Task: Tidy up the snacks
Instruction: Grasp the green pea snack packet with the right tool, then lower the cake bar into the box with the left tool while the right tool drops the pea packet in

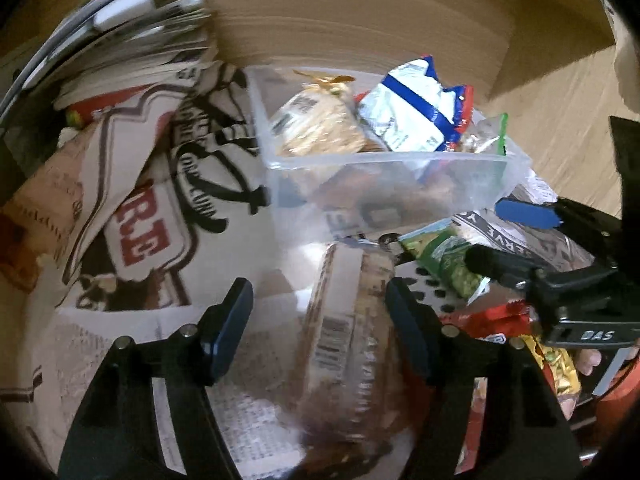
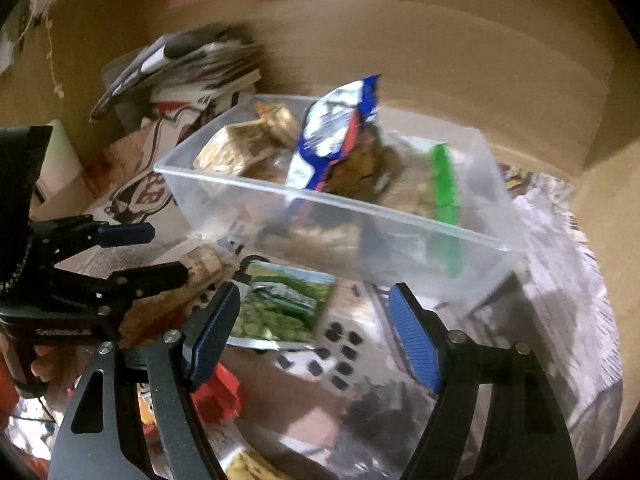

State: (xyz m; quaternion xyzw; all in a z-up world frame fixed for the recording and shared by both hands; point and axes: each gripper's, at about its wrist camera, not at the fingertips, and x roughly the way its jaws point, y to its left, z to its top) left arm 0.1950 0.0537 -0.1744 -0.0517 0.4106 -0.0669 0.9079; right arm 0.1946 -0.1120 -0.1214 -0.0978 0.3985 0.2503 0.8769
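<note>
Two hand-held grippers: both are showing, one on each wrist view, each with black arms and blue pads.
Left hand-held gripper (image 1: 318,334): its fingers are standing wide apart, straddling a long clear-wrapped brown snack pack with a white barcode label (image 1: 344,344); the right pad is lying just beside or against the pack, the left pad is sitting clear of it, so nothing is being clamped.
Right hand-held gripper (image 2: 314,338): its fingers are spread wide and gripping nothing, hovering over the newspaper-covered surface (image 2: 560,280).
Clear rectangular plastic bin (image 2: 332,196): it is sitting on the surface ahead of both grippers, already holding several snacks.
Bin contents: a crinkled silver bag with blue and red trim (image 2: 340,132) is standing upright in the middle, a clear pack of pale round crackers (image 2: 236,148) is lying at the left end, and a clear zip bag with a green seal strip (image 2: 442,184) is leaning at the right end.
Green pea snack packet (image 2: 284,304): it is lying flat on the surface just in front of the bin, between the two grippers.
Red wrapper (image 1: 492,320): it is lying near the left gripper's right finger, partly under the other gripper.
Gold wrapper (image 1: 560,368): it is lying just beside the red one.
Stack of papers and magazines (image 1: 136,40): it is piling up behind and left of the bin, blurred.
</note>
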